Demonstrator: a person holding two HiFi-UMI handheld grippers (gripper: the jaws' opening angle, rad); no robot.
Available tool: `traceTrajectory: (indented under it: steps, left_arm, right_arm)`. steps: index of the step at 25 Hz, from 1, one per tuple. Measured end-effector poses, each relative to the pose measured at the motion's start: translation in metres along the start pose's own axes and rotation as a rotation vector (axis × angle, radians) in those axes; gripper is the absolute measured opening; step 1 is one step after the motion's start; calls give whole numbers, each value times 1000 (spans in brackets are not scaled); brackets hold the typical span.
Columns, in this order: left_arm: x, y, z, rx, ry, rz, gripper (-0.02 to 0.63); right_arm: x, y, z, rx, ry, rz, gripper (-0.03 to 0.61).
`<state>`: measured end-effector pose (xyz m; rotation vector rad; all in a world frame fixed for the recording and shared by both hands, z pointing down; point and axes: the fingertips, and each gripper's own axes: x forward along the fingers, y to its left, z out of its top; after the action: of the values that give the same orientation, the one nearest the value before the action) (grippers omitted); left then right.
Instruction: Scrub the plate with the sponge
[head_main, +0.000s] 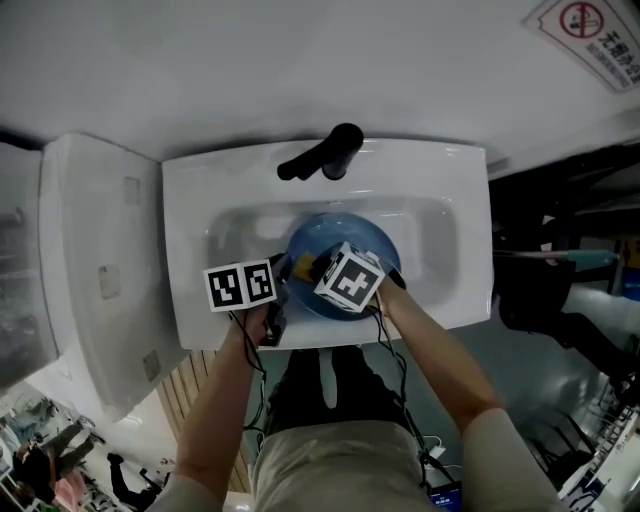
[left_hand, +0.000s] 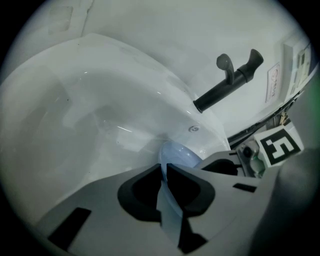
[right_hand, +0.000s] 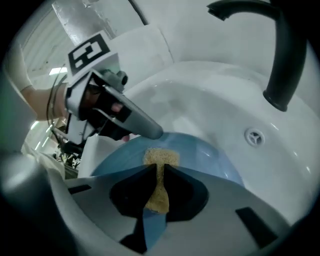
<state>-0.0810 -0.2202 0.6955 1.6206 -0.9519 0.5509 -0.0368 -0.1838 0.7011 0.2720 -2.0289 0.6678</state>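
Plate (head_main: 316, 240), one, sits centre frame in one sink (head_main: 442, 232); left gripper (left_hand: 164, 169) pinches its rim, right gripper (right_hand: 160, 169) pinches one sponge (right_hand: 161, 156).

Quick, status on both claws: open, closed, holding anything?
Left claw: closed on the rim of the blue plate.
Right claw: closed on the sponge.

Beige short-sleeved shirt (head_main: 340, 465) worn. Black cables (head_main: 262, 385) strung along forearms. Grey moulded plastic used for left gripper (left_hand: 164, 172), right gripper (right_hand: 160, 172). Black squares printed on white left cube (head_main: 240, 285), right cube (head_main: 349, 278).
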Motion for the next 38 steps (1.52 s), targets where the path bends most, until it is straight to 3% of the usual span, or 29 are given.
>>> traceTrajectory:
  steps: [6,13,16,19,27,35,38]
  left_arm:
    - [0,6,-14,-20,16,-5,49]
    - [-10,13,-14,26,14,78,72]
    - [-26,12,-8,96,-2,145,84]
    - [-46,-4,-2,159,-39,151,84]
    - [-116,-74,22,358,-198,110,30]
    - [-197,-152,37,540,-369,66,8]
    - [-227,-187,40,580,-431,10,6]
  right_arm:
    - [13,-61,-14,73,-5,-233,55]
    - [-30,-95,-52,153,36,-393,55]
    - [-61,-83,-49,154,-47,-406,55]
    - [-94,-61,-39,146,-145,-411,55]
    - [-199,3,4,163,-476,-445,55]
    - [-295,68,30,113,-692,-494,55]
    - [-329,91,36,113,-776,-489,55]
